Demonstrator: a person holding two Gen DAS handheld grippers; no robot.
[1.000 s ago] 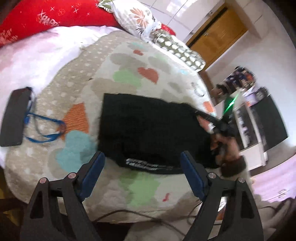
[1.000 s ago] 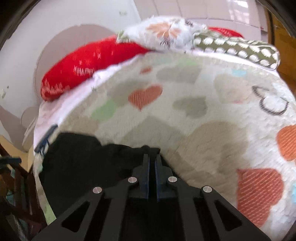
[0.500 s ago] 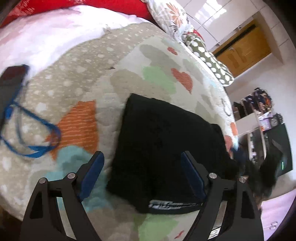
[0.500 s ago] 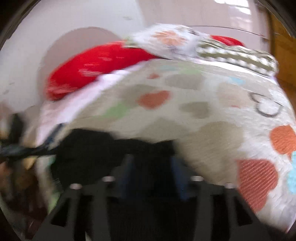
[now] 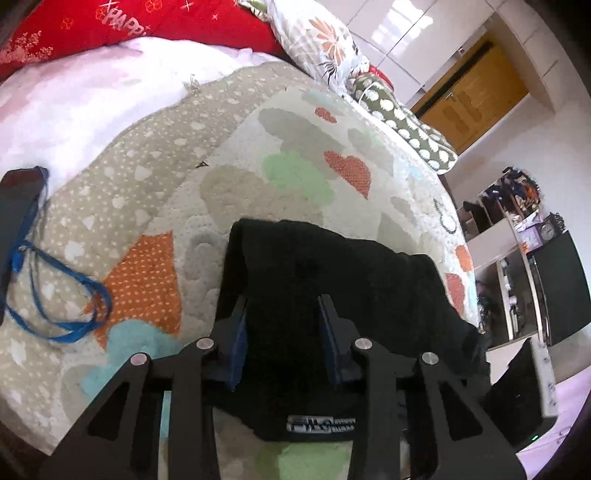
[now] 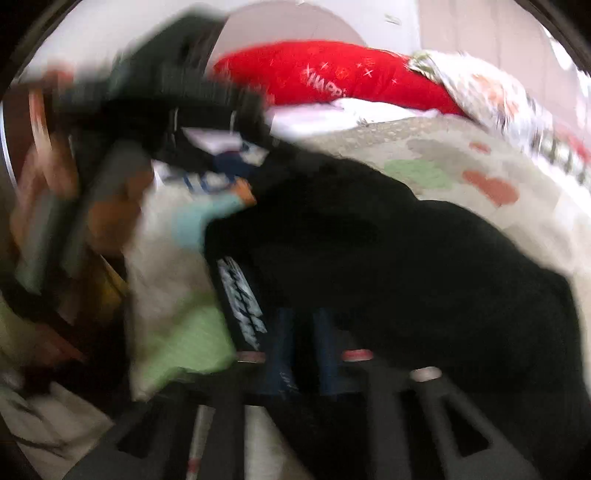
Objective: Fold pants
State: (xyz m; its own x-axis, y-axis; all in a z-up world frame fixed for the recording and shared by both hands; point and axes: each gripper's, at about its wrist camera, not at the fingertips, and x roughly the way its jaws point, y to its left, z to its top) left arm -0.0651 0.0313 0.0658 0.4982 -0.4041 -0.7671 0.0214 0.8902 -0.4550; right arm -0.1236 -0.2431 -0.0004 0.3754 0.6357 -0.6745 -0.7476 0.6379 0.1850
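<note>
The black pants (image 5: 332, 280) lie folded into a rough rectangle on the heart-patterned quilt (image 5: 295, 173), a white logo at the near edge. My left gripper (image 5: 282, 306) hovers over the near half of the pants with its jaws partly open and nothing between them. In the blurred right wrist view the pants (image 6: 388, 251) fill the middle. My right gripper (image 6: 304, 325) sits at their near edge with its blue pads a narrow gap apart; the blur hides whether cloth is between them. The left gripper and the hand holding it show there as a blur at the upper left.
A black phone (image 5: 14, 206) with a blue lanyard (image 5: 62, 306) lies at the quilt's left edge. A red pillow (image 5: 129, 22) and patterned pillows (image 5: 325, 40) line the far side. Shelves and a black cabinet (image 5: 554, 288) stand to the right of the bed.
My left gripper has narrowed its jaws and moved in over the pants. My right gripper has parted slightly and swung round, so the pants and the left gripper now fill its view.
</note>
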